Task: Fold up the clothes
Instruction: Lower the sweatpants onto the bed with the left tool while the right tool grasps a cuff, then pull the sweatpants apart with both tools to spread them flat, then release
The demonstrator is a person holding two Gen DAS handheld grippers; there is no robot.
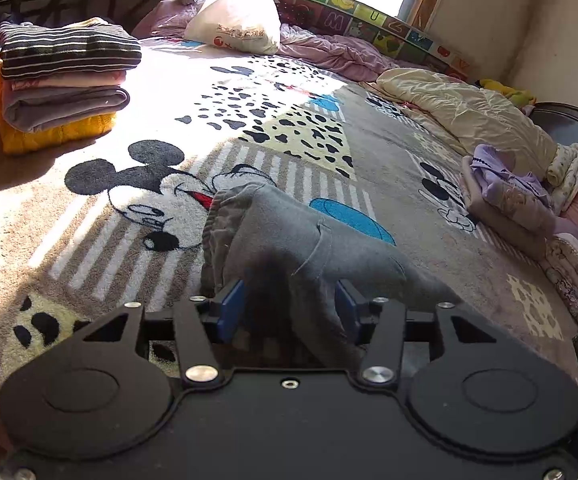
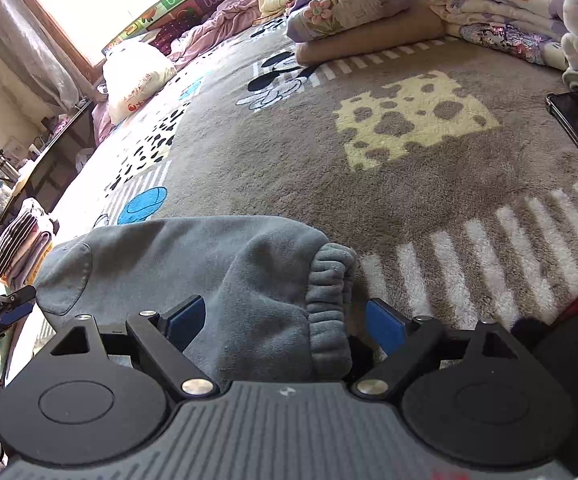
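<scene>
**Ana:** Grey sweatpants [image 1: 289, 240] are lying nearest, bunched on the cartoon blanket [image 1: 89, 208] that is covering the bed. Going from the left, the left gripper [image 1: 289, 312] is straddling a fold of them, its jaws standing about half apart with cloth between, and I cannot tell whether the blue pads are pressing on it.

**Ben:** And the right gripper [image 2: 285, 320]?

**Ana:** Its jaws are standing wide, one on each side of the elastic cuff [image 2: 329, 300], not pinching it.

**Ben:** So which step are we watching?

**Ana:** Judging by that, a fold is being laid down or a new hold is being taken. The next move is probably calling for a firm pinch at both ends, then flattening the bunched cloth before doubling it over.

**Ben:** Any containers?

**Ana:** Only a white plastic bag [image 1: 237, 16] sitting at the far side of the bed, tied shut, so what it is holding is hidden. Finished folded clothes [image 1: 65, 80] are stacking at the far left, well apart from the sweatpants.
</scene>
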